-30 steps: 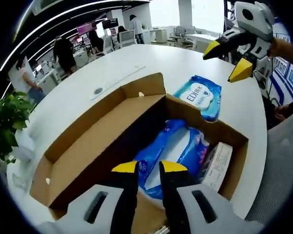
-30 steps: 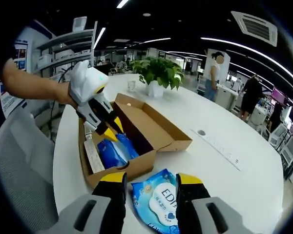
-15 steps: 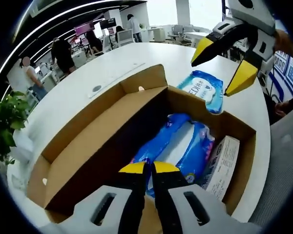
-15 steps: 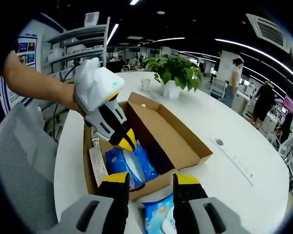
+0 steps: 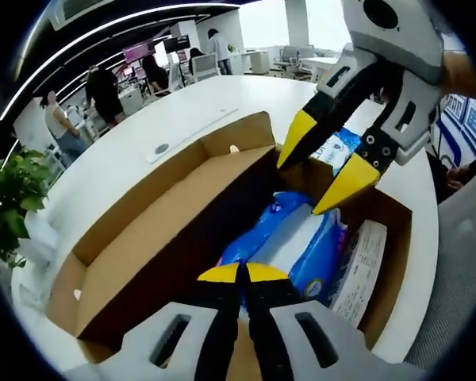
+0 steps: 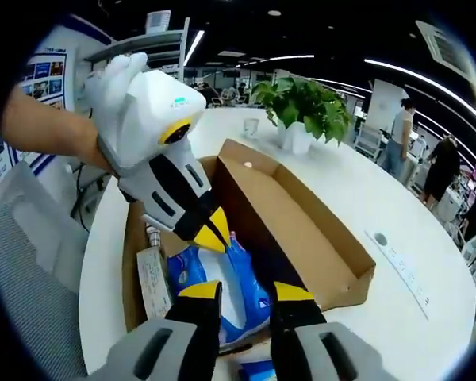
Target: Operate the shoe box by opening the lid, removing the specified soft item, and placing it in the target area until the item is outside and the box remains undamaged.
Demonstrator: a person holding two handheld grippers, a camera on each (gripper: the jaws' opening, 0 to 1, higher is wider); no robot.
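Observation:
The cardboard shoe box [image 5: 155, 230] lies open, its lid folded flat to the side. Inside it is a soft blue wipes pack [image 5: 305, 246] next to a small white carton [image 5: 361, 266]. My left gripper [image 5: 242, 274] is shut, its tips pinching the near end of that pack. The right gripper [image 5: 321, 163] hangs open just above the pack's far end. In the right gripper view my right gripper [image 6: 244, 292] is open over the blue pack [image 6: 250, 305], and the left gripper [image 6: 216, 230] reaches into the box [image 6: 317, 230].
A second blue wipes pack [image 5: 337, 147] lies on the round white table [image 5: 111, 159] beyond the box. A potted plant [image 6: 301, 107] and a glass stand at the table's far side. A grey chair [image 6: 28, 302] and a person's arm [image 6: 47, 131] are close.
The left jaws have gone from slightly apart to fully shut at the pack's end. The right gripper has moved from above the table pack to over the box, still open.

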